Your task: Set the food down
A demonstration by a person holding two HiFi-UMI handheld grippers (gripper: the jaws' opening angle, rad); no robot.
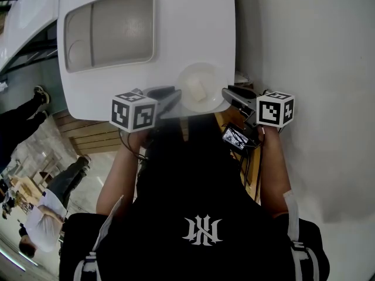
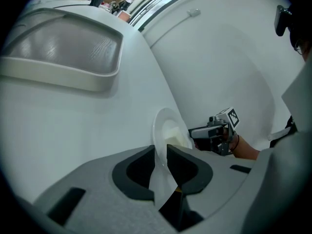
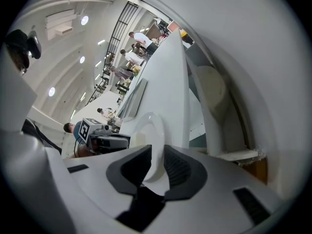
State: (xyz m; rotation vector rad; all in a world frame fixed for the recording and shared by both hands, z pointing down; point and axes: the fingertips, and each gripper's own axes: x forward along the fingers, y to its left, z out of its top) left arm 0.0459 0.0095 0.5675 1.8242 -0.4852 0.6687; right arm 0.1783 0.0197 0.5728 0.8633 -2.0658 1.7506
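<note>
A small white plate (image 1: pixel 188 75) with a pale block of food (image 1: pixel 198 90) on it is over the near right corner of the white table (image 1: pixel 176 22); I cannot tell whether it rests on the surface. My left gripper (image 1: pixel 174 96) is shut on the plate's left rim, and my right gripper (image 1: pixel 226 93) is shut on its right rim. In the left gripper view the plate (image 2: pixel 163 123) stands edge-on between the left gripper's (image 2: pixel 161 156) pads, with the right gripper (image 2: pixel 208 131) beyond it. In the right gripper view the plate (image 3: pixel 146 133) passes between the right gripper's (image 3: pixel 157 159) pads, with the left gripper (image 3: pixel 113 141) opposite.
A large grey tray (image 1: pixel 108 28) lies set into the table at the back left. A white wall (image 1: pixel 316 51) runs close along the table's right side. People (image 1: pixel 41 212) stand on the floor to the left, below the table edge.
</note>
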